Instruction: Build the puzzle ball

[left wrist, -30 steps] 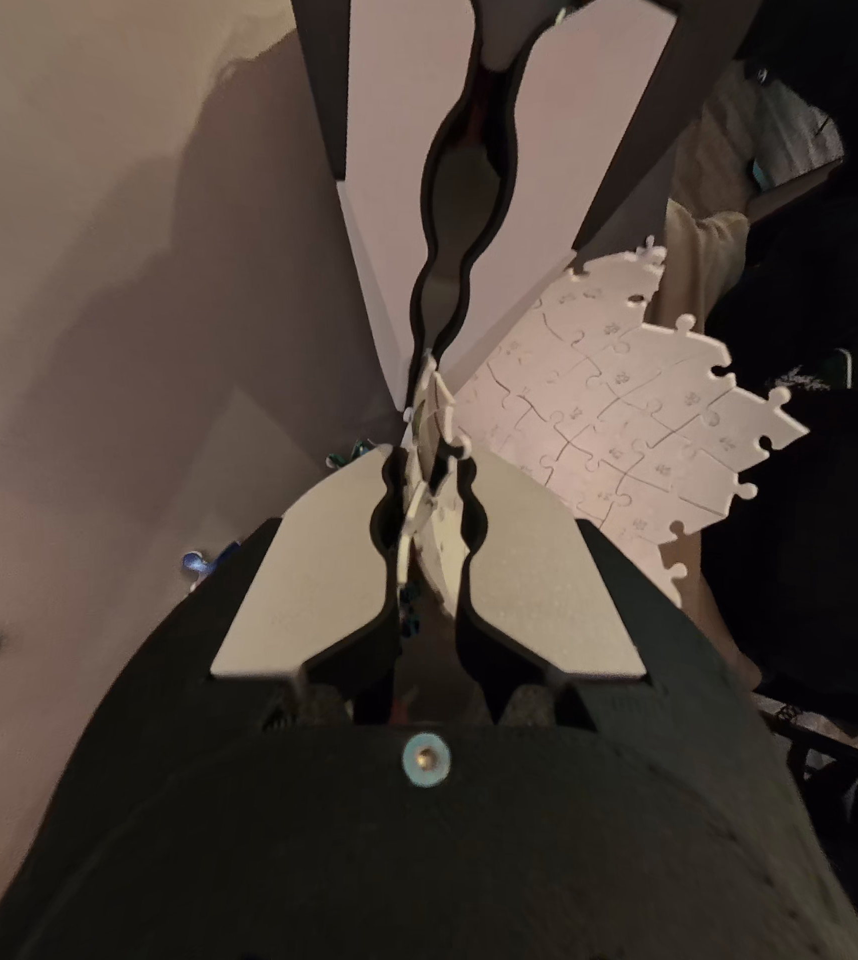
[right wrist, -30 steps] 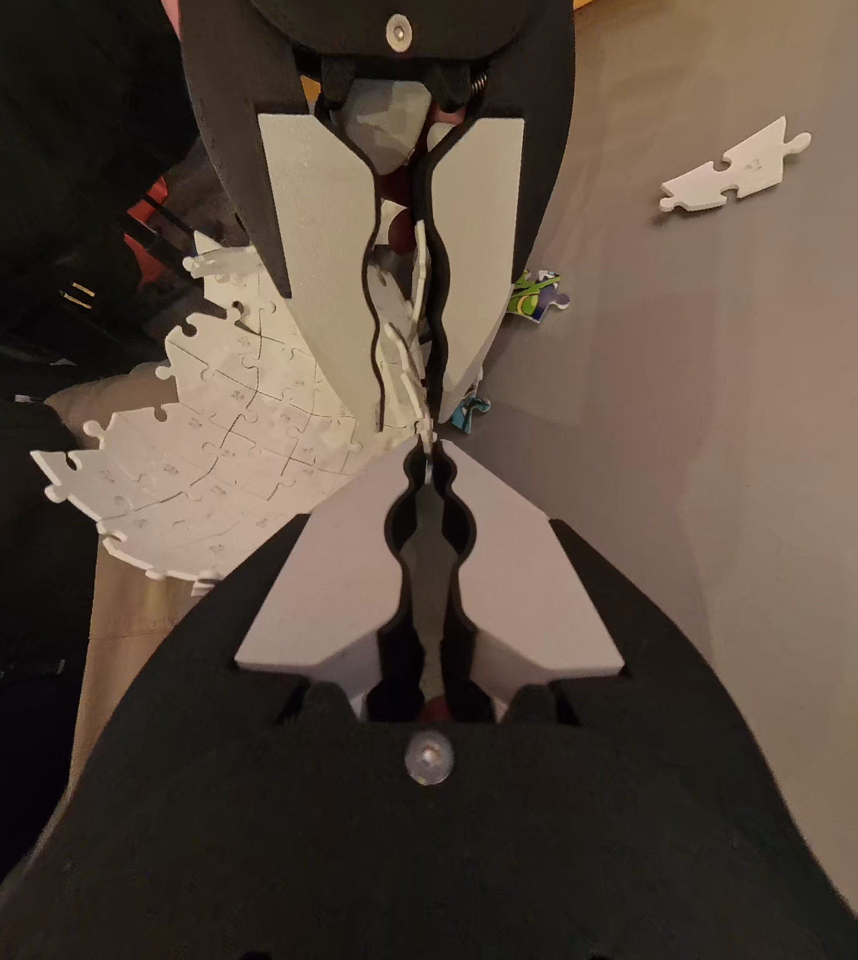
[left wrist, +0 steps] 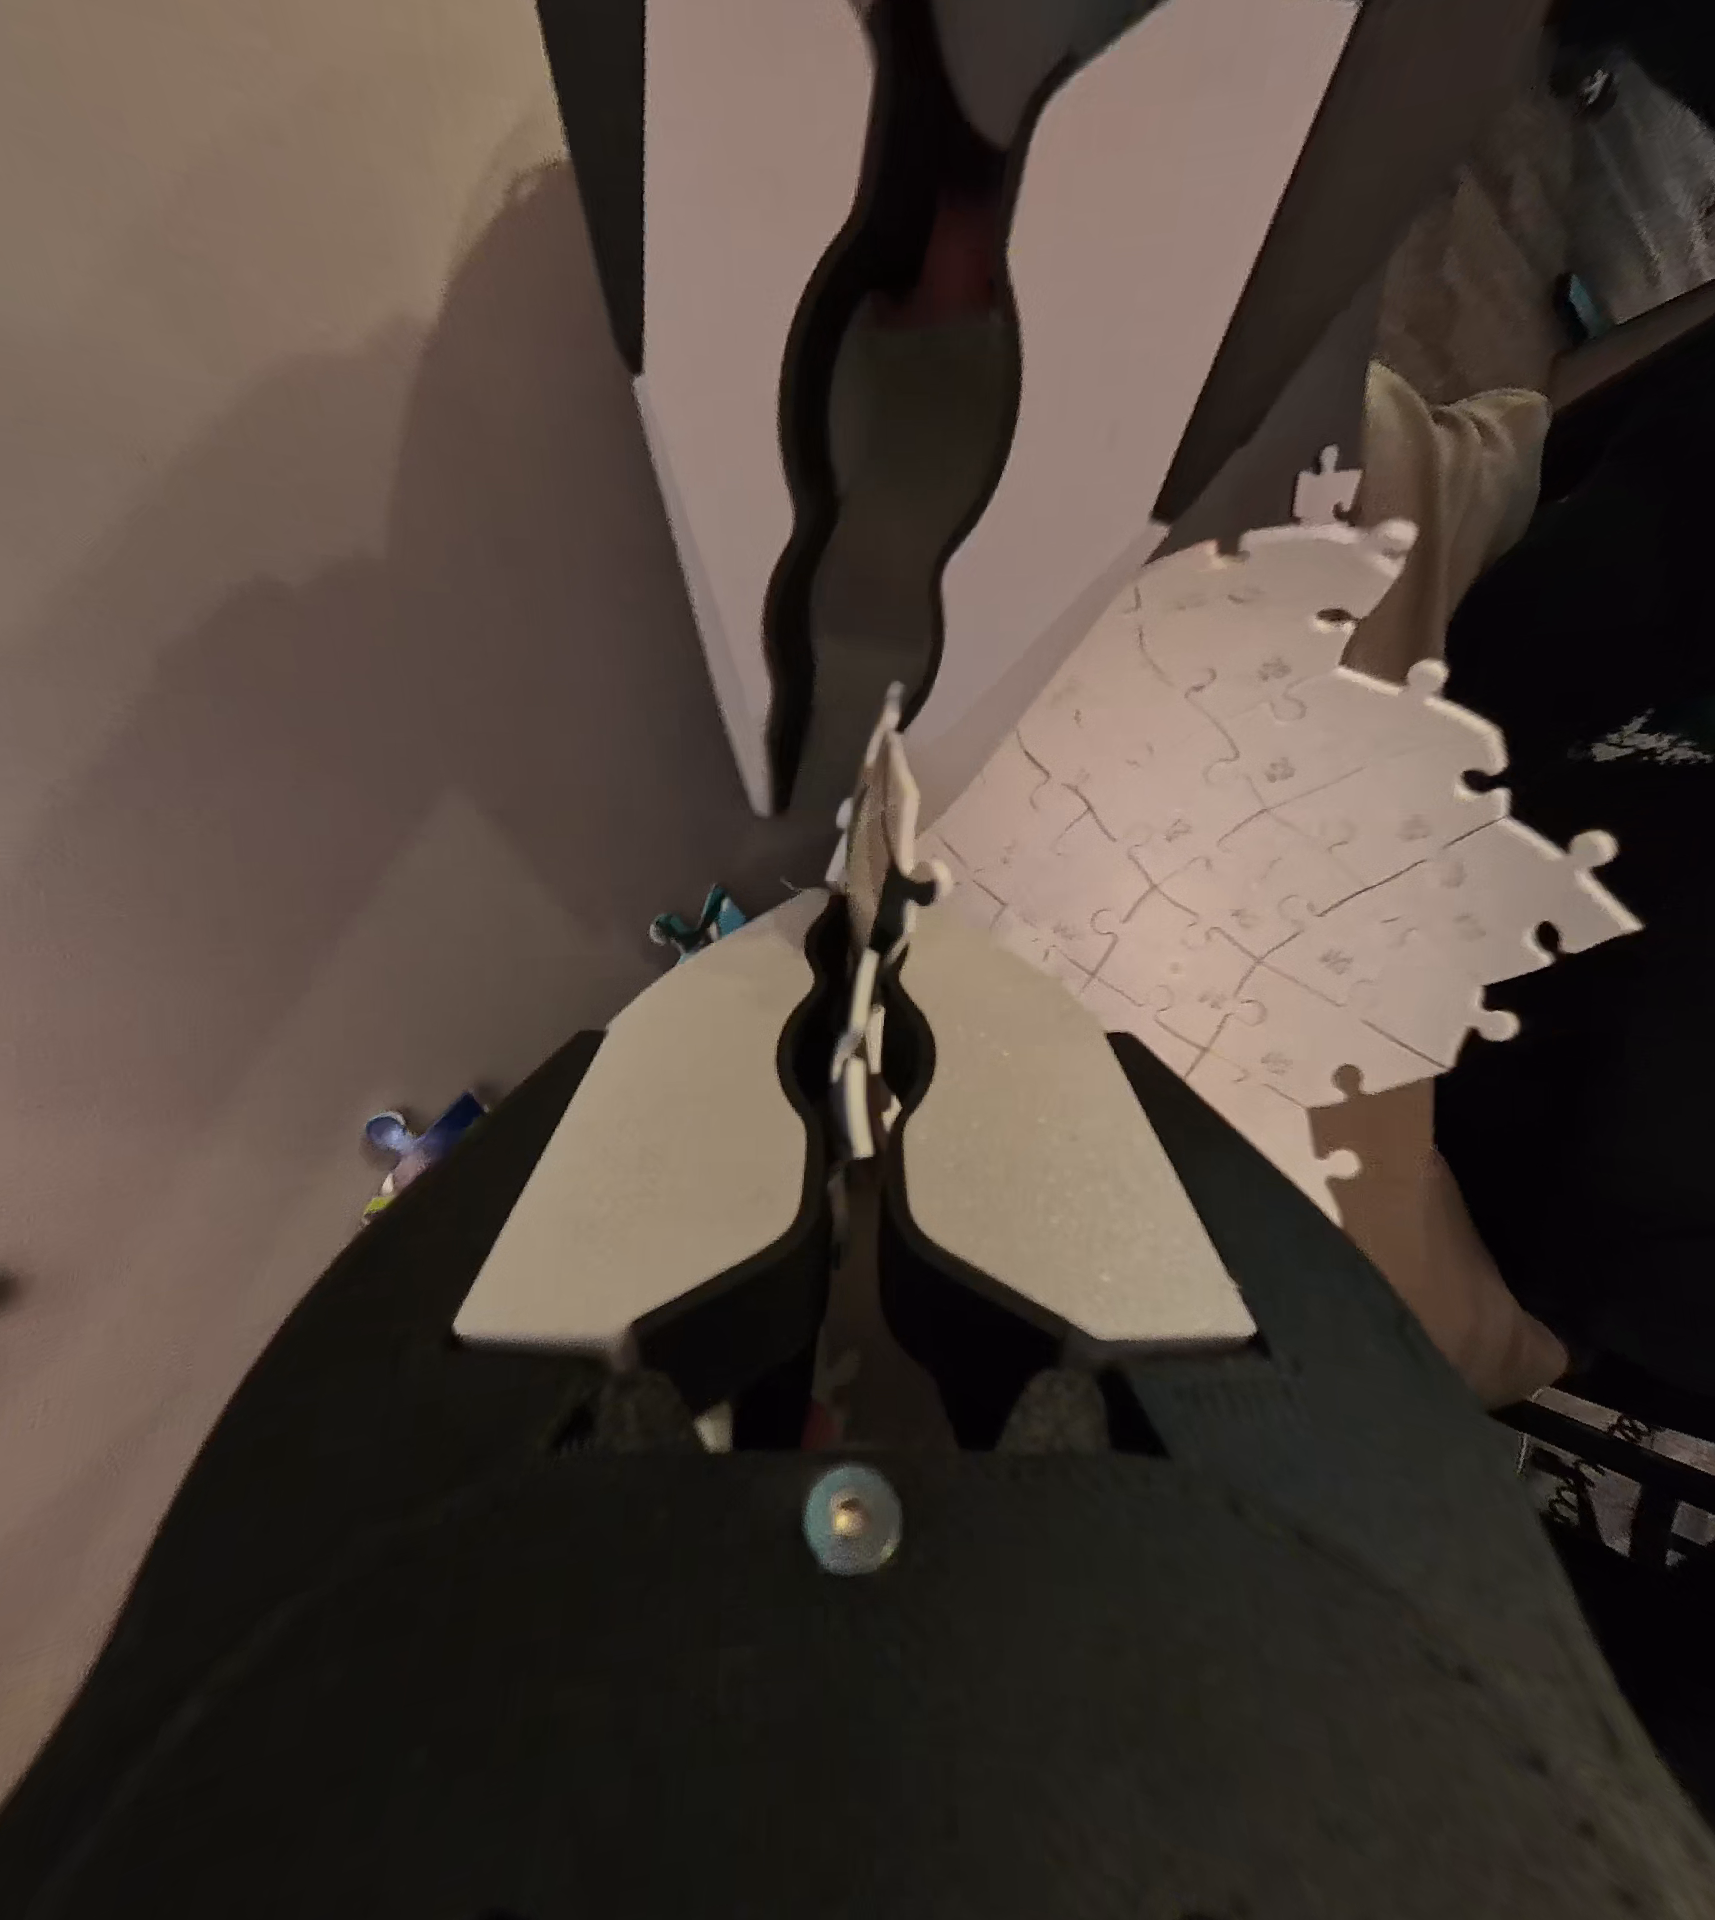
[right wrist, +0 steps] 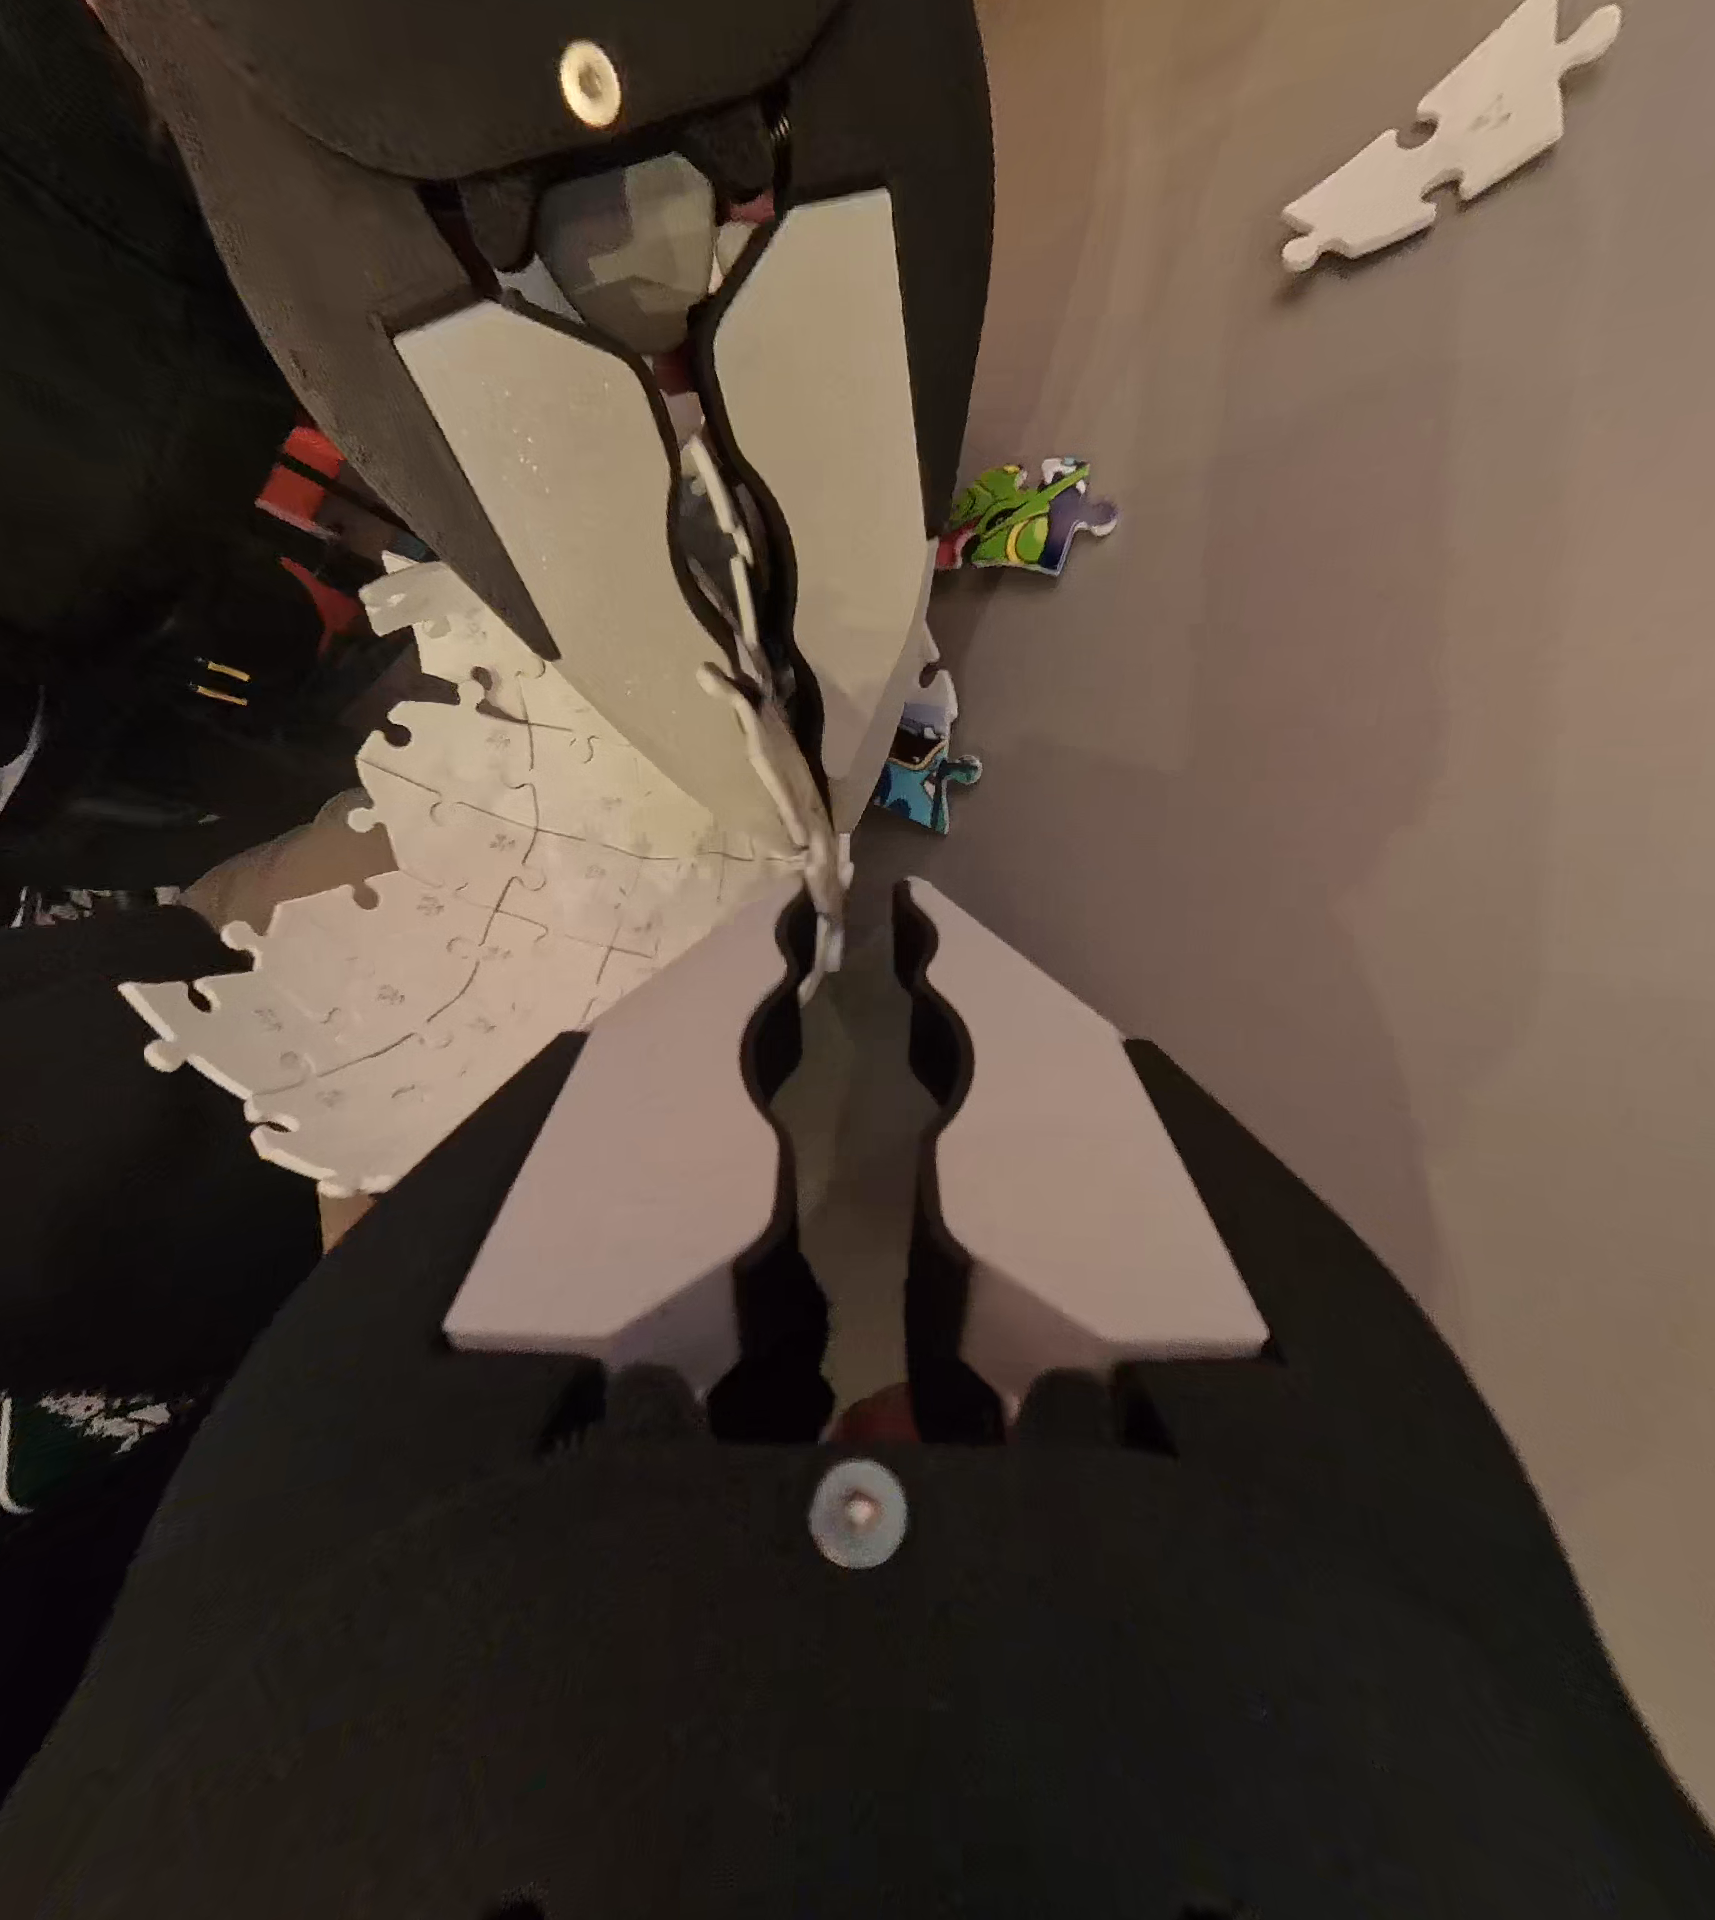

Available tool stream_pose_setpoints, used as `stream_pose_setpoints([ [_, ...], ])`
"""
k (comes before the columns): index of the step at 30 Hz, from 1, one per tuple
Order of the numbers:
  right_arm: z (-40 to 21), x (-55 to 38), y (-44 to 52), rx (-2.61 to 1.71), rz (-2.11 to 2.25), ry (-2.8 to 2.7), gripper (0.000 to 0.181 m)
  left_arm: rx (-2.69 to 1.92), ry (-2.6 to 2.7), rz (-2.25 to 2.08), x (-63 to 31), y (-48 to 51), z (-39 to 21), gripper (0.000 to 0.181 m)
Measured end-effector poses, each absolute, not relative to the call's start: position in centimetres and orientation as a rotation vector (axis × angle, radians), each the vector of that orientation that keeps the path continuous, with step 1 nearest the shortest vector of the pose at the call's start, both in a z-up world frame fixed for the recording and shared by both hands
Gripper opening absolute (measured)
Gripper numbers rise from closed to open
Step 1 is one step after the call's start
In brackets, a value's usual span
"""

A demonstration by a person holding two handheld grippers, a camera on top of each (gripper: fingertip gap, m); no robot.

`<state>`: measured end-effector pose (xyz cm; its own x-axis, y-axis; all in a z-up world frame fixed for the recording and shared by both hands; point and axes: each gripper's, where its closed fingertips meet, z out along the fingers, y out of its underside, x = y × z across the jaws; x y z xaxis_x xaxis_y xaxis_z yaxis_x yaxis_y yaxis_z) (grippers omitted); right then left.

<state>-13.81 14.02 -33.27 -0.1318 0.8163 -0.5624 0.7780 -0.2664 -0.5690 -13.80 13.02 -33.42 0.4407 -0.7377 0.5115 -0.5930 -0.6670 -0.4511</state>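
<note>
The left gripper (left wrist: 868, 1023) was clamped on the curved white puzzle-ball shell (left wrist: 1279, 862); the right gripper (right wrist: 858, 914), jaws slightly apart, fumbled its edge, so one twist could've popped pieces loose.

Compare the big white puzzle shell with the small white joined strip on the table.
The shell joins many pieces; the strip looks like only two. The shell is gripped by the left gripper; the strip lies loose on the table. Both show white backs.
</note>
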Motion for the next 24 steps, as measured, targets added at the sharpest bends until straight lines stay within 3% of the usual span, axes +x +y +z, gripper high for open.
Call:
stream_pose_setpoints([
  [3,-33.7,-13.7,13.6,-2.064,1.384,-1.901,0.020,-2.485,1.179,-1.027,-13.7,13.0,-33.3,0.003],
  [5,-33.5,-13.9,13.3,-2.040,1.406,-1.907,0.002,-2.496,1.175,-1.022,-13.8,13.0,-33.5,0.003],
  [21,-32.8,-14.0,13.0,-1.832,1.336,-1.983,0.001,-2.484,1.160,-1.045,-14.0,12.8,-32.9,0.003],
  [24,-32.7,-14.0,13.1,-1.839,1.325,-1.975,0.001,-2.464,1.174,-1.042,-13.9,12.8,-32.6,0.013],
])
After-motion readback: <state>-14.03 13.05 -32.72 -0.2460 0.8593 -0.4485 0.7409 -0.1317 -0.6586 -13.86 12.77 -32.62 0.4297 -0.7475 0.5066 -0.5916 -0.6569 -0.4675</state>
